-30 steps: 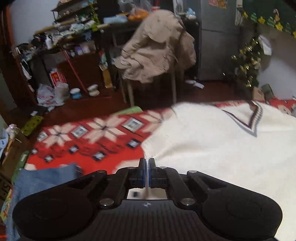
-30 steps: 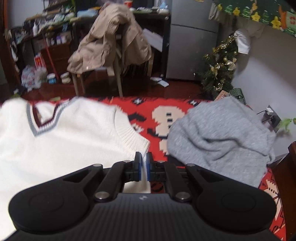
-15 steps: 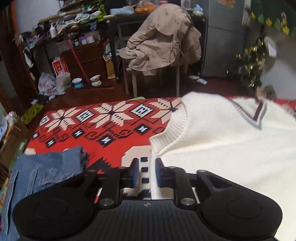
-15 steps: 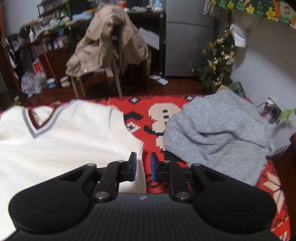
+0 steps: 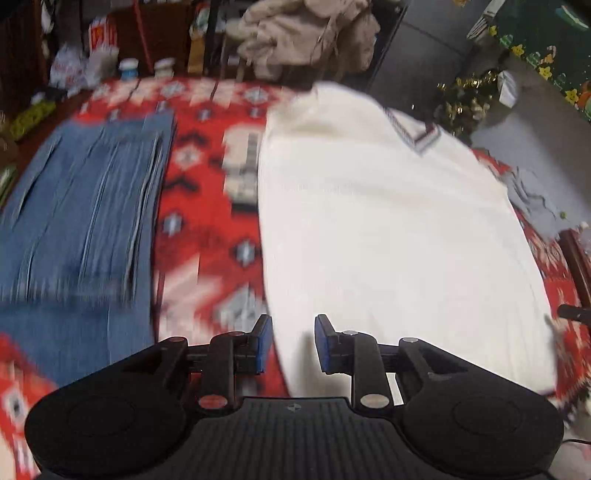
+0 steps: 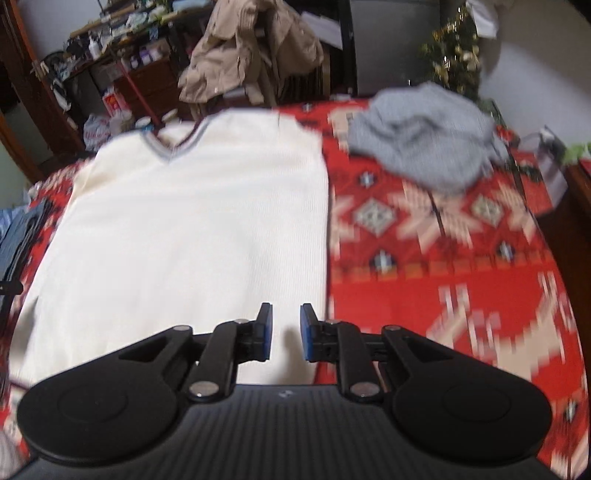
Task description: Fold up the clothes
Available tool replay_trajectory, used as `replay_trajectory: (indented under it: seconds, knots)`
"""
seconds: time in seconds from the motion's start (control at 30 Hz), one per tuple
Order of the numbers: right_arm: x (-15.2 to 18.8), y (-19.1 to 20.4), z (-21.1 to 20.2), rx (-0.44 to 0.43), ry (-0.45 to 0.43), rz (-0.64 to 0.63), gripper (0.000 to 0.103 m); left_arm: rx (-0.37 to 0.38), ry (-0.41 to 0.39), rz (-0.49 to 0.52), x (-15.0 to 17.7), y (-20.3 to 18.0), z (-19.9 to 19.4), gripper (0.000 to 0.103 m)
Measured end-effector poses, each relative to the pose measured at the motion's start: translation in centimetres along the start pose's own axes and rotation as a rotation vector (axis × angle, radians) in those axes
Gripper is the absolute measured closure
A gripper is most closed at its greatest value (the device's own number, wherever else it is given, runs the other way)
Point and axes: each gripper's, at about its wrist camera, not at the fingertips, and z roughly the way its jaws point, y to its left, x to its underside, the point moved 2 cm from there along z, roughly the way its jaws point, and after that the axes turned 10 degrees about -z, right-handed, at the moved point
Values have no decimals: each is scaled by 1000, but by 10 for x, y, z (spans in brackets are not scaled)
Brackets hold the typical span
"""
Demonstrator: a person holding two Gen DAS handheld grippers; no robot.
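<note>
A cream V-neck knit vest [image 5: 388,229] [image 6: 192,229] lies flat on a red patterned blanket [image 5: 207,206] [image 6: 436,266]. My left gripper [image 5: 293,341] hovers open above the vest's lower left edge, nothing between its blue pads. Over the vest's lower right edge my right gripper [image 6: 286,330] is open too and holds nothing. Folded blue jeans [image 5: 77,218] lie left of the vest. A crumpled grey sweater [image 6: 424,136] sits at the far right of the blanket.
Beyond the bed stands a chair draped with a beige jacket [image 6: 243,51] [image 5: 306,33]. Cluttered shelves [image 6: 122,48] fill the back left, a small decorated tree [image 6: 454,48] the back right. A dark wooden edge [image 6: 565,229] borders the blanket on the right.
Both grippers were shut on the vest's shoulders a second ago, then opened and let go. They have since pulled back toward the vest's lower edge, so more of it shows.
</note>
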Motion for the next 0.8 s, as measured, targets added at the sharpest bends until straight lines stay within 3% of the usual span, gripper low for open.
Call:
replay_trajectory:
  seconds: [0.37, 0.6, 0.8]
  knots:
    - [89, 32, -47, -72, 149, 55, 81, 102, 98, -128, 56, 18, -25, 78]
    - [100, 33, -42, -61, 170, 73, 79, 117, 126, -95, 64, 10, -19, 74]
    - [98, 34, -40, -77, 169, 69, 80, 131, 173, -91, 67, 6, -7, 78]
